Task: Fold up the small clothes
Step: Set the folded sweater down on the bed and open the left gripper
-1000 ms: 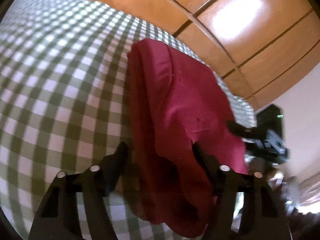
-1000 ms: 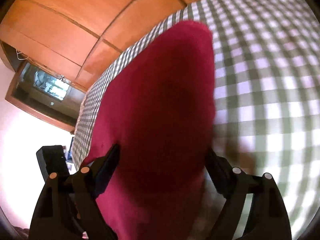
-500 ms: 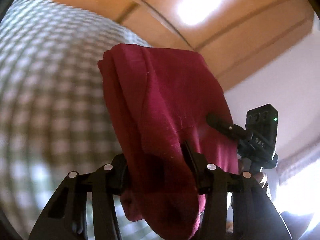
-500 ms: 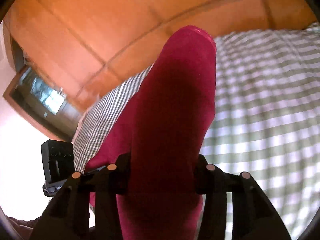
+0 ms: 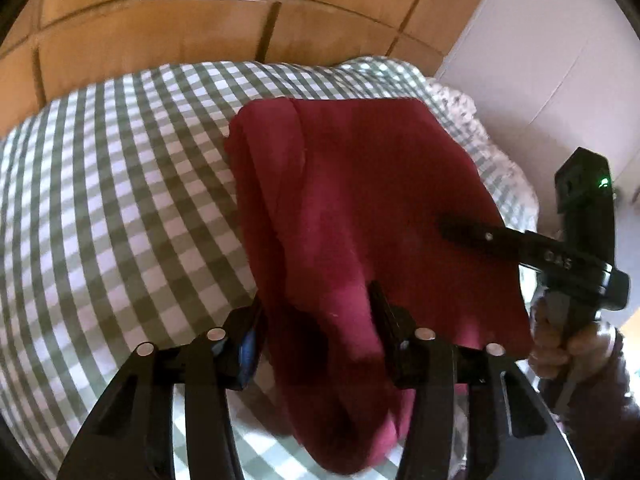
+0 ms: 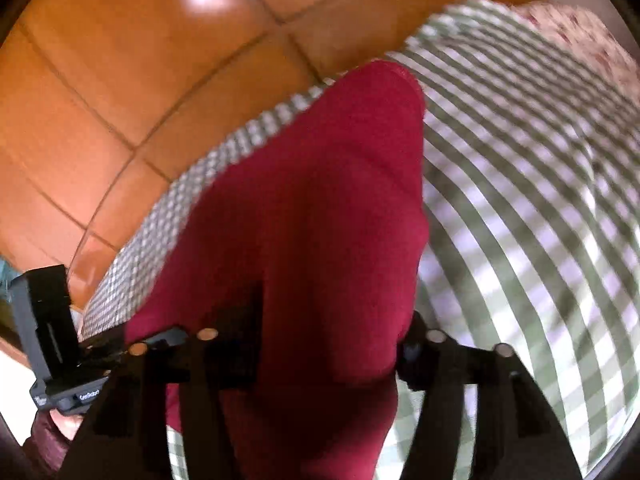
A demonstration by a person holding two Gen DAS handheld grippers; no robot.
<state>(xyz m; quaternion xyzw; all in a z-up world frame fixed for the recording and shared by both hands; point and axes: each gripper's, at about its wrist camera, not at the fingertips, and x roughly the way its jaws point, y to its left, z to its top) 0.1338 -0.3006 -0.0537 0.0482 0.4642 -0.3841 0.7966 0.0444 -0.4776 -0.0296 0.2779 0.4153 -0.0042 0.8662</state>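
Note:
A dark red garment (image 5: 360, 208) is held up off the green-and-white checked bed cover (image 5: 120, 200). My left gripper (image 5: 316, 316) is shut on its near left edge, and cloth hangs down between and below the fingers. My right gripper (image 6: 332, 340) is shut on the garment (image 6: 320, 220) at its other near edge. The right gripper also shows in the left wrist view (image 5: 520, 248), reaching onto the cloth from the right. The garment's far end droops toward the cover.
Wooden wardrobe panels (image 5: 160, 32) stand behind the bed. A floral pillow or quilt (image 6: 580, 40) lies at the bed's far right. A white wall (image 5: 540, 60) is to the right. The left gripper's body (image 6: 44, 320) shows at the right wrist view's left edge.
Both grippers closed on the garment's near edge and lifted it off the cover. The views have tilted and swung, with more of the bed and wall now showing.

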